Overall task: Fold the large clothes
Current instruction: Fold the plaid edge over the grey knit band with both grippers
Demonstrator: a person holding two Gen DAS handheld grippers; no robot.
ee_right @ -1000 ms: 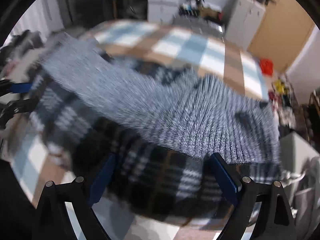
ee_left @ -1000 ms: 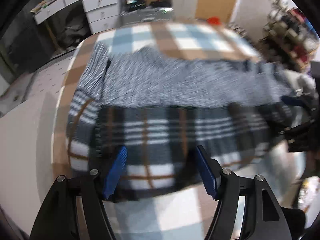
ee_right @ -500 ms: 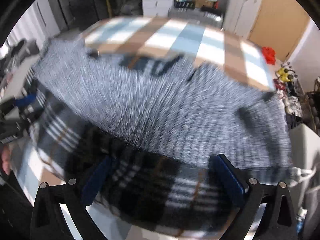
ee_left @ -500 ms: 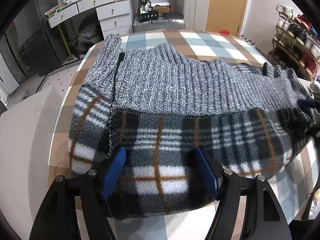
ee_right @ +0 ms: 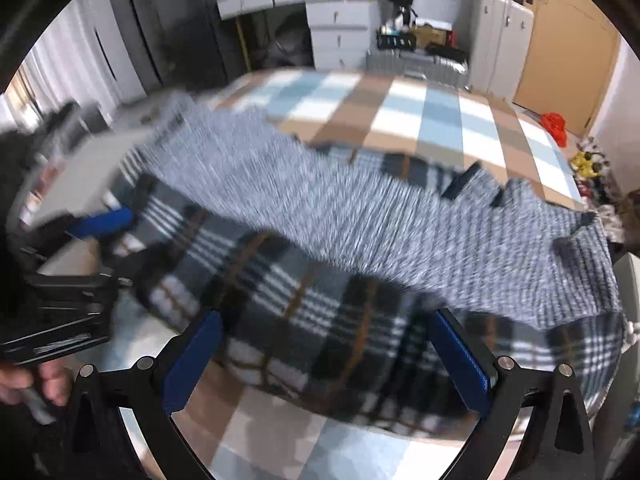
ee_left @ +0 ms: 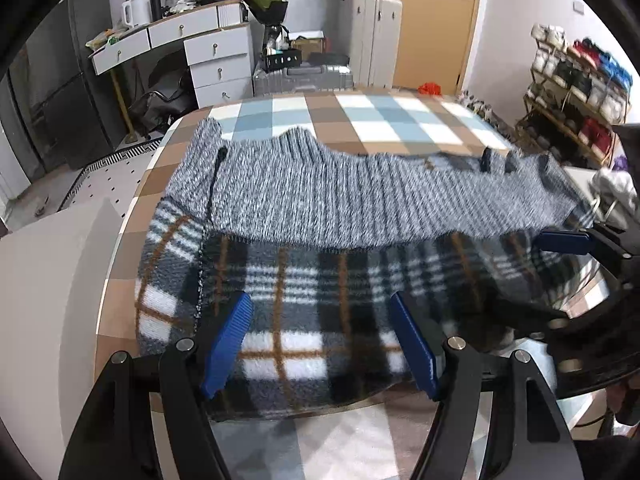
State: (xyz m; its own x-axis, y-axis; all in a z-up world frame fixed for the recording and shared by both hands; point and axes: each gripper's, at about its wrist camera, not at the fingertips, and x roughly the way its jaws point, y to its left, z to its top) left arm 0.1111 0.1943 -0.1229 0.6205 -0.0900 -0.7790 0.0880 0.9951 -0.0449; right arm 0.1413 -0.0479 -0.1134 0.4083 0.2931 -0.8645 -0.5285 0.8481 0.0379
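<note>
Shoe rack (ee_left: 576, 92) — left view only — person's hand (ee_right: 24, 384) right view only.

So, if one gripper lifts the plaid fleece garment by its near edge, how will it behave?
The plaid fleece garment will probably droop; it lies soft and rounded on the checked table. The grey knit layer folded over it may slide off. It looks bulky yet probably light.

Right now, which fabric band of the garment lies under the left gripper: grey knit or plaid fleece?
The plaid fleece, the near band with white and orange stripes. The left gripper is open over it; the grey knit lies farther back.
</note>
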